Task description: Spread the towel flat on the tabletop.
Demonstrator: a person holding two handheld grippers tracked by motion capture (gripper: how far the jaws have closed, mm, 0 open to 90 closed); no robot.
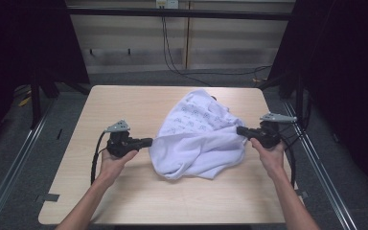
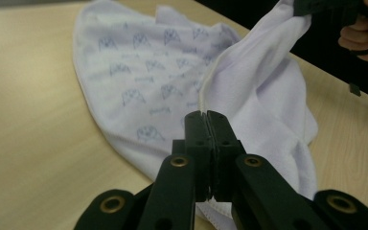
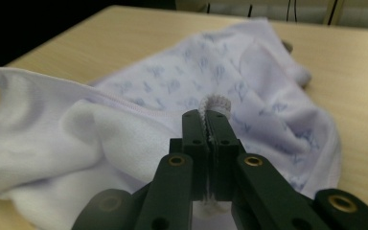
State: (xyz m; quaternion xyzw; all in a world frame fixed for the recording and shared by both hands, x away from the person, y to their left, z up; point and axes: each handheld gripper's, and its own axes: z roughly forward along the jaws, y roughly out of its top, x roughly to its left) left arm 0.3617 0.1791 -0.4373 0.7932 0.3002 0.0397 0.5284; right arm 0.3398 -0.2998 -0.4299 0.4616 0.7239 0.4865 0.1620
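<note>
— left claw (image 1: 149,141), what has it got?
— its jaws are pressed together on a hem of the white garment (image 1: 199,136). in the left gripper view the left claw (image 2: 206,115) has a thin edge of cloth (image 2: 249,96) pinched between the tips, and that edge runs up and away toward the other claw (image 2: 311,5), near the top right corner.
— and the right claw (image 1: 241,130)?
— closed too. in the right gripper view the right claw (image 3: 206,114) bites a bunched, ribbed bit of the hem, and the fabric (image 3: 139,124) sags away to the left of it.
— where does the garment lie?
— around the middle of the light wooden worktop (image 1: 124,103), a little to the right of centre. its lower part hangs between the two claws, with the held edge stretched roughly left to right across the worktop; the rest spreads back toward the far edge, so the long axis runs from near left to far right.
— any pattern on it?
— small bluish printed marks on the far, flatter part; the near part is plain white and folded over itself in soft creases.
— hands?
— the left hand (image 1: 115,158) grips its claw from below, the right hand (image 1: 270,153) likewise, both forearms coming in from the near edge.
</note>
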